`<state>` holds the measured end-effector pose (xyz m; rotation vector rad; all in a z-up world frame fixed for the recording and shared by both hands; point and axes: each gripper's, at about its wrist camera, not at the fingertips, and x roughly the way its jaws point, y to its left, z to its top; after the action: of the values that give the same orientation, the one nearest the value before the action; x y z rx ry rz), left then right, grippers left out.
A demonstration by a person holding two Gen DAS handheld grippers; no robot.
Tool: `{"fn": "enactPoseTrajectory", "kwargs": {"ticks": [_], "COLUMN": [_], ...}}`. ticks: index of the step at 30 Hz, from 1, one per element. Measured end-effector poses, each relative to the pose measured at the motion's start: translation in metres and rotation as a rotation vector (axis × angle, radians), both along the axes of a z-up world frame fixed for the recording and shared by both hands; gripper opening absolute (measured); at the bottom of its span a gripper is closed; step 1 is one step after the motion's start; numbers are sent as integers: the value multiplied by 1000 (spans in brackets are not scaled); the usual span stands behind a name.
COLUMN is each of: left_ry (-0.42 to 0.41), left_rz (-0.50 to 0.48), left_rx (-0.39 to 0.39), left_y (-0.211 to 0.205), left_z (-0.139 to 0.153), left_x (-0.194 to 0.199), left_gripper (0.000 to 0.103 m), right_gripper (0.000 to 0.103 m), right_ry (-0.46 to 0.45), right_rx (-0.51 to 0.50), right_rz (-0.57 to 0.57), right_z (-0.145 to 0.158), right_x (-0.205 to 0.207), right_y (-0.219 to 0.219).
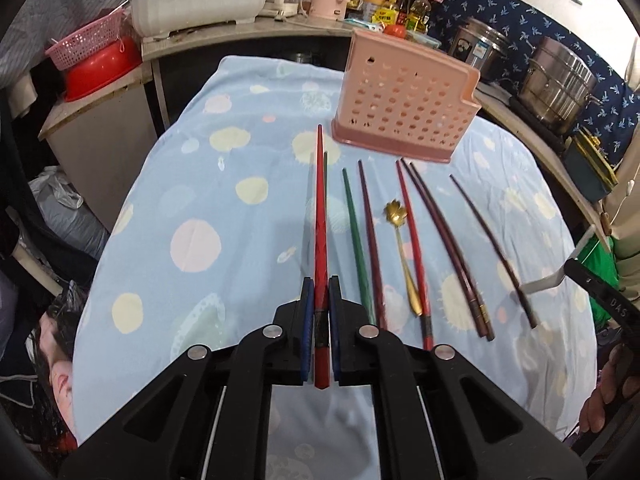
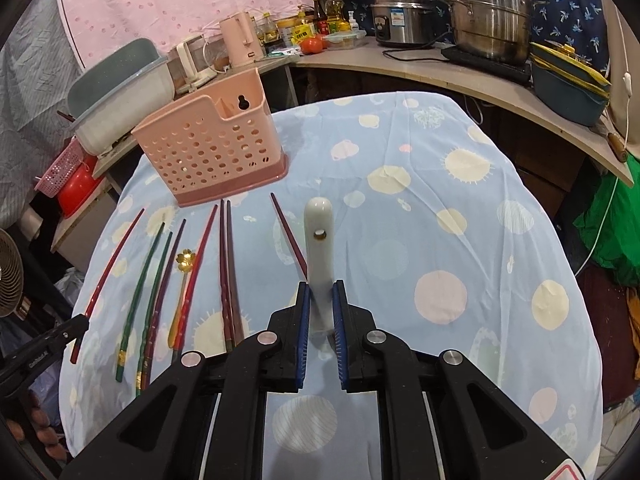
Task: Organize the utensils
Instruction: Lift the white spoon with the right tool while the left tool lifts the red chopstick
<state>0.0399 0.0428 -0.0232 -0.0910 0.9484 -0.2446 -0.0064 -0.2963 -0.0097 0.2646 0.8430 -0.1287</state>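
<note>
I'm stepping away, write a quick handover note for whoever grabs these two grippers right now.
Left gripper: shut on a red chopstick, lifted and pointing toward the pink holder.
Right gripper: shut on the white spoon by its handle, held above the cloth.
On the cloth, in a row before the holder: green chopsticks, a purple chopstick, another red one, a dark brown pair, one more dark chopstick and the gold spoon.
Done: nothing can be seen in the holder yet.
Left: drop both held pieces into the holder, then the rest.
</note>
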Motion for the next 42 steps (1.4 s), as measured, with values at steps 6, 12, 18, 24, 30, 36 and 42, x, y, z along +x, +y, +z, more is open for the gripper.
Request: {"fn": "enactPoseTrajectory", "kwargs": {"ticks": [6,12,18,24,30,36,42], "left_ry": [-40,-20,6,23,36,37,11], "left_rz": [0,0,-6,-3,4,5,4], "left_rx": [-4,5,14,21,26,24,12], "left_y": [0,-1,-6,-6,-4,-3,-1], "left_z": [17,10,0,-5,-8,-8,3], "left_x": [1,2,3,7,9,8,1], "left_gripper": [7,7,7,7,7,7,7], "right_gripper": [1,31,31,31,13,12,12], "right_ry": [4,43,66,94,100,64,-1], "right_rx": [-17,-3,26,21,54,40,44], "right_rz": [4,-15,20,49,54,63,55], "right_z": [1,-15,-28,-44,-51,-38,-12], "right_x": [3,6,29,53,59,49,31], "right_y": [1,-4,0,6,3,9,11]}}
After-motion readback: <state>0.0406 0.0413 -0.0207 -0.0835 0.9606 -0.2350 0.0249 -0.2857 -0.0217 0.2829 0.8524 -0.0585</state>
